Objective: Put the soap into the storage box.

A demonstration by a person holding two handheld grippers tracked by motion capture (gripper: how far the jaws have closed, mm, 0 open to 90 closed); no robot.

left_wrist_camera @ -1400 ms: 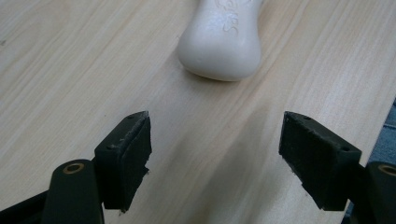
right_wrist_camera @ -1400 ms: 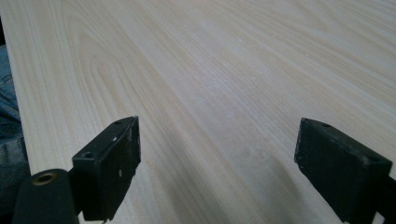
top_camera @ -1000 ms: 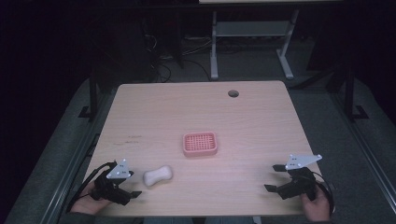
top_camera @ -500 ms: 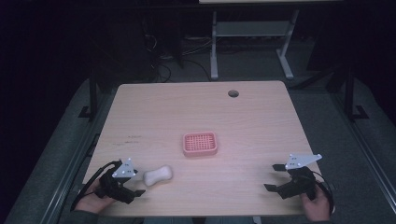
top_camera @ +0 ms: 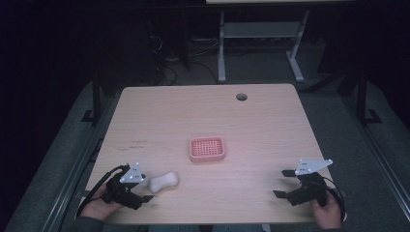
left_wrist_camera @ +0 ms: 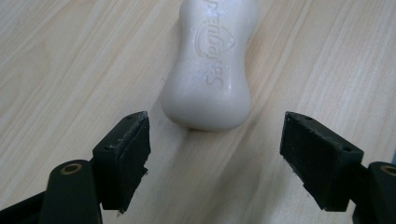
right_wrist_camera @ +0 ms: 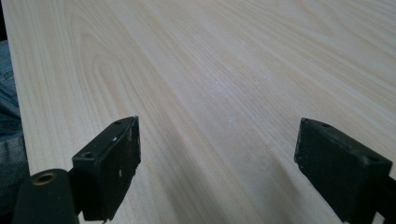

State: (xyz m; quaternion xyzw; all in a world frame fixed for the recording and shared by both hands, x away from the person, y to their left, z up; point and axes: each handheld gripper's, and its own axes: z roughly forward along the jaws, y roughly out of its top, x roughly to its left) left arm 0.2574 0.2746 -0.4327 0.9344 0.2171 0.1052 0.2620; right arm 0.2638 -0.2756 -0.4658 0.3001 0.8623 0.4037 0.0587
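Down at the table's [top_camera: 270, 121] front-left corner the left gripper [top_camera: 145, 189] sits with its jaws spread wide and holding nothing, the near end of the white soap bar [top_camera: 163, 181] just ahead of the pads and not yet between them. Moving across, the pink soap dish [top_camera: 207, 149] lies flat around the table's middle, well apart from the bar. Over by the front-right corner the right gripper [top_camera: 284, 182] rests low, jaws released and wide over bare wood.
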